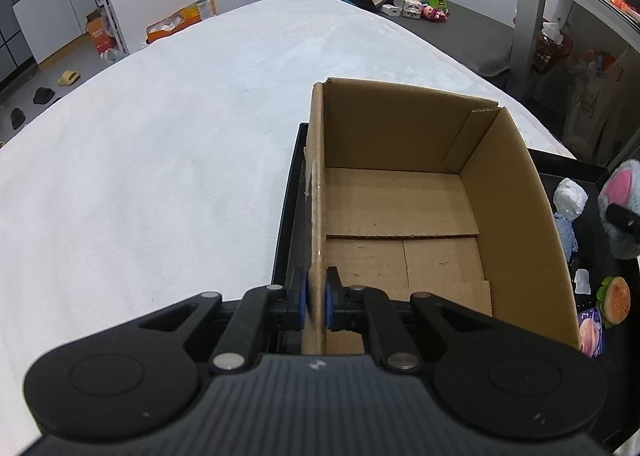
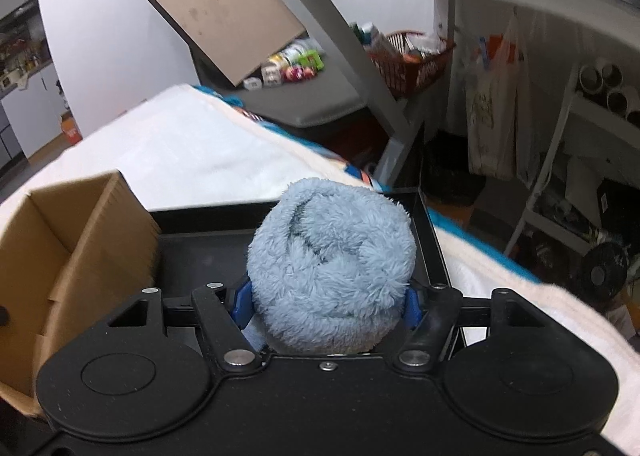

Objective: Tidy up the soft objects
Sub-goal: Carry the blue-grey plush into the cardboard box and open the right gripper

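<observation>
An empty open cardboard box (image 1: 404,212) stands in a black tray (image 1: 286,212) on a white cloth. My left gripper (image 1: 315,302) is shut on the box's left wall near its front corner. My right gripper (image 2: 326,302) is shut on a fluffy light-blue plush ball (image 2: 332,264) and holds it above the black tray (image 2: 430,232), to the right of the box (image 2: 60,256). In the left wrist view, to the right of the box, lie a grey and pink plush (image 1: 622,212), a burger toy (image 1: 616,300), a white crumpled item (image 1: 570,196) and a blue knitted item (image 1: 568,236).
The white cloth (image 1: 160,156) covers the table to the left and behind the box. A metal shelf frame (image 2: 360,56) and a red basket (image 2: 416,60) stand behind the table at right. Boxes and small toys (image 1: 424,4) sit on a dark surface at the back.
</observation>
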The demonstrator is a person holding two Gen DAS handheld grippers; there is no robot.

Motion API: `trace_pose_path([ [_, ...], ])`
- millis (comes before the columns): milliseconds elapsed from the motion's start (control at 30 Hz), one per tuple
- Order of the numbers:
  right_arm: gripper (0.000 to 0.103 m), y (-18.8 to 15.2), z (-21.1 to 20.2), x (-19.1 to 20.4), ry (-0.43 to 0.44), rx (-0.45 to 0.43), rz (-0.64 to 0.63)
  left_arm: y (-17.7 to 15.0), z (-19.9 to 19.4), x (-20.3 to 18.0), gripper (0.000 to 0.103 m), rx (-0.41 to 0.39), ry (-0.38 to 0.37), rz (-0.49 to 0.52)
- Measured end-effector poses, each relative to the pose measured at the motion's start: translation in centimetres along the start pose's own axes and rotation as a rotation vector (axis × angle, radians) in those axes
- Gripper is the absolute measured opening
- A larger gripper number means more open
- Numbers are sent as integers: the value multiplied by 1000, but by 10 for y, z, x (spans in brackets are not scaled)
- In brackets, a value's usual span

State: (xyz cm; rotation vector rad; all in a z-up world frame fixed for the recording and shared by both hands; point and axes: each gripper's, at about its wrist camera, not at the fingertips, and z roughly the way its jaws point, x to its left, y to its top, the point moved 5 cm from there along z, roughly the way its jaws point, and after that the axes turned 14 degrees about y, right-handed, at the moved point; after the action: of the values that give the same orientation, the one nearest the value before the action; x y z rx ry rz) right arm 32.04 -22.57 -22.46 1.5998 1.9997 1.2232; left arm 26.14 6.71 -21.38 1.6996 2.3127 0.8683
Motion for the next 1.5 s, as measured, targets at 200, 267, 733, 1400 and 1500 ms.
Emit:
trace_pose_path([
  [200, 65, 12, -14, 13, 39, -15, -6, 3, -1, 0, 8, -7, -5, 25],
  [267, 65, 17, -18, 20, 25, -8, -19, 4, -1, 0, 8, -7, -9, 30],
  [733, 65, 37, -24, 82, 109, -5, -131, 5, 7, 10, 9, 25, -67, 27],
  [1400, 66, 33, 7, 163, 284, 99, -340, 6, 14, 23, 10, 60, -137, -43],
  [1500, 67, 30, 11, 173, 304, 129, -375, 8, 15, 24, 10, 71, -144, -49],
])
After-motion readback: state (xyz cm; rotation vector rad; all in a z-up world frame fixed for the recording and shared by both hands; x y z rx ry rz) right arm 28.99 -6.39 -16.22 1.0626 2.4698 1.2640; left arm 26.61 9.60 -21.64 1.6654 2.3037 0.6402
